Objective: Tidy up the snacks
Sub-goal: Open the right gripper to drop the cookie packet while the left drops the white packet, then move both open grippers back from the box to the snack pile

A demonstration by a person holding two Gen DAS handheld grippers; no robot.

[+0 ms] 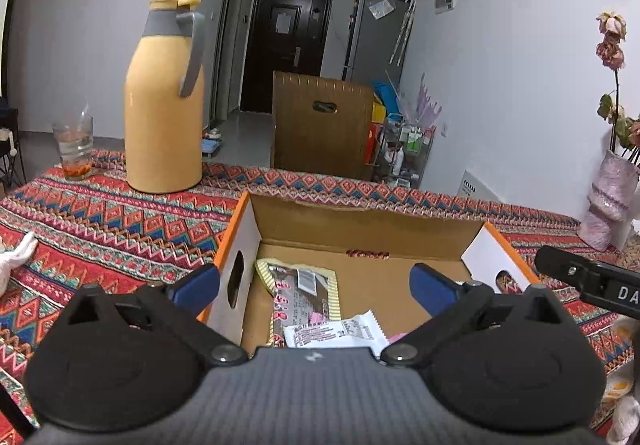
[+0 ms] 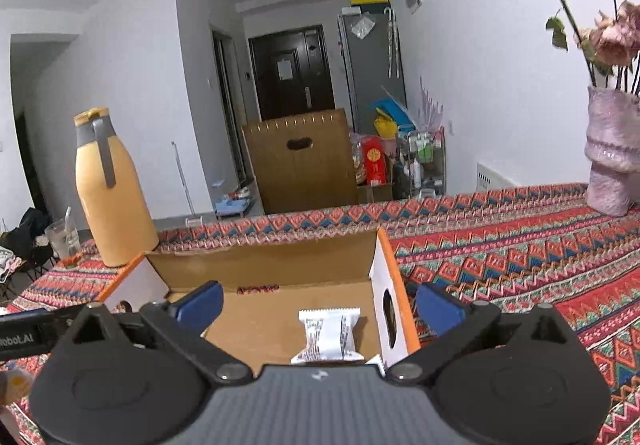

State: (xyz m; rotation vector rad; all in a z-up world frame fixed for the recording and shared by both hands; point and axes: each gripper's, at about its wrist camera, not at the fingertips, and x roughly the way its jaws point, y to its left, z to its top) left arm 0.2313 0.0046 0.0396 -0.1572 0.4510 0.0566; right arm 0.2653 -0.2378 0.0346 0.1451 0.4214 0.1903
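Observation:
An open cardboard box (image 1: 360, 221) with orange edges lies on the patterned tablecloth. In the left wrist view it holds a brown and yellow snack packet (image 1: 304, 289) and a white packet (image 1: 336, 331). My left gripper (image 1: 316, 287) stands open over the box's near left corner, one blue pad (image 1: 196, 287) outside the left wall and the other inside, nothing between them. In the right wrist view a white snack packet (image 2: 330, 333) lies on the box (image 2: 264, 261) floor. My right gripper (image 2: 320, 303) is open above it, straddling the right wall, and does not touch the packet.
A yellow thermos jug (image 1: 164, 105) and a drinking glass (image 1: 74, 145) stand at the table's far left. A pink vase (image 2: 612, 153) with dried flowers is at the far right. A wooden chair back (image 1: 320, 125) rises behind the table's far edge.

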